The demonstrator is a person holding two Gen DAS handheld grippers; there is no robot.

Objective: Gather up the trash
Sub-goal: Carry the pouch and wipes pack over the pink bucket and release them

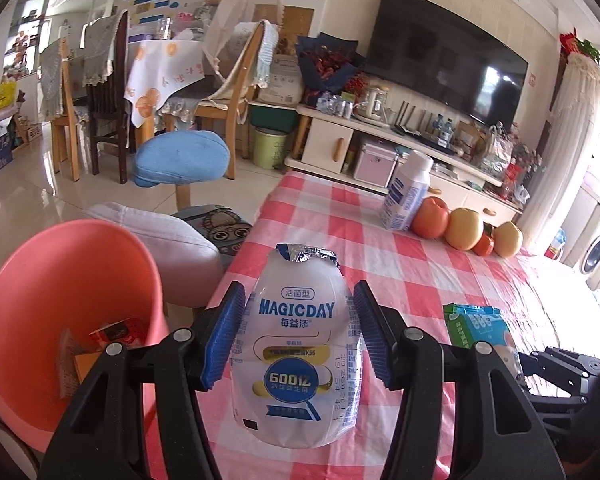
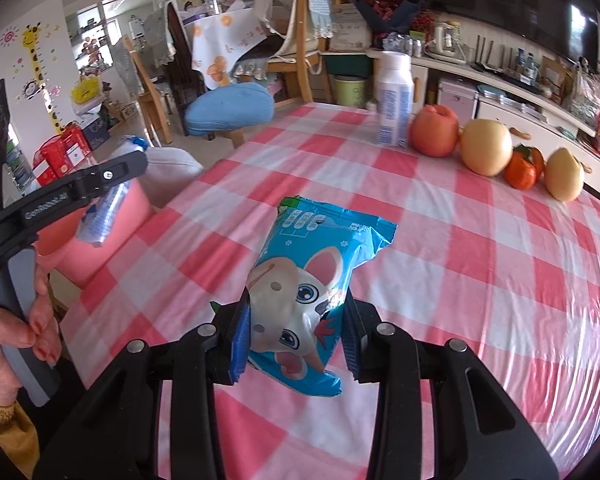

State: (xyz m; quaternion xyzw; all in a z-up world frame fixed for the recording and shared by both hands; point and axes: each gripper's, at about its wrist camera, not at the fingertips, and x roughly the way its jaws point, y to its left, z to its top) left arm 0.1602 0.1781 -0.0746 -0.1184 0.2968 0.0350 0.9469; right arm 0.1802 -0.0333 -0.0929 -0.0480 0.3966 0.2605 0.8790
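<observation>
Left wrist view. We look along the left tongs (image 1: pixel 298 336), tilted downward over the near edge of the desk (image 1: pixel 420 276), which wears a pink-and-white checked cloth. The two blue pads (image 1: pixel 224 340) are clamped on the sides of a white drink bottle (image 1: pixel 298 360); its torn foil lid points away from us and its printed label faces up. We see the bottle held clear of the cloth. Left of the desk, lower down, stands a pink bin (image 1: pixel 60 300), open toward us, with a red packet and other scraps inside. At the right edge we see part of the right tongs' black frame and, beside it, a corner of a blue wrapper (image 1: pixel 480 328).

Right wrist view. We look along the right tongs (image 2: pixel 296 336), also angled down at the desk (image 2: pixel 480 280). Their pads are pressed together on the lower part of the blue wrapper (image 2: pixel 312 264), printed with a cartoon rabbit; the wrapper stands up from the grip, its top end leaning away from us. At the left edge we see a hand (image 2: pixel 16 332) with a mustard cuff wrapped round the grey handle of the left tongs (image 2: pixel 112 184), whose black arm reaches out over the bin (image 2: pixel 96 248) with the bottle (image 2: pixel 108 208) in its grip. At the far side of the desk stand a white carton (image 2: pixel 394 100) and a row of fruit (image 2: pixel 486 148).
</observation>
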